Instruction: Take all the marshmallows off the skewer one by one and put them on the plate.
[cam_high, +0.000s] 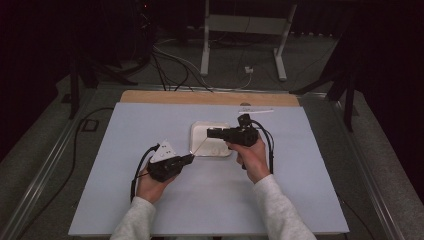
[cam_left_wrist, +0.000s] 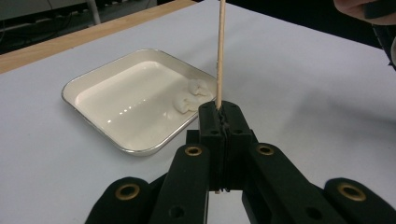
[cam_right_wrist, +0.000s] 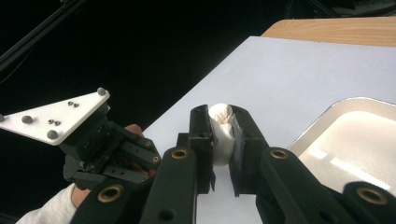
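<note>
The marshmallow (cam_right_wrist: 222, 135) sits clamped between the right gripper's (cam_right_wrist: 223, 122) fingers, just above the tray's (cam_high: 196, 131) near edge. The wooden skewer (cam_high: 201, 145), gripped at its base by the clenched left gripper (cam_left_wrist: 219, 119), slants up toward it, tip close by. Next move: line the marshmallow up along the skewer's long axis. The left gripper view shows more marshmallows (cam_left_wrist: 192, 95) in the tray; the high view shows the gap over the tabletop (cam_high: 150, 200).

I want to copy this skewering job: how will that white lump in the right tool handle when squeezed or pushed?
The white lump bulges between the right tool's pads, so it is probably soft and easily crushed. It looks light. More pieces lie clumped in the tray, so perhaps sticky.
</note>
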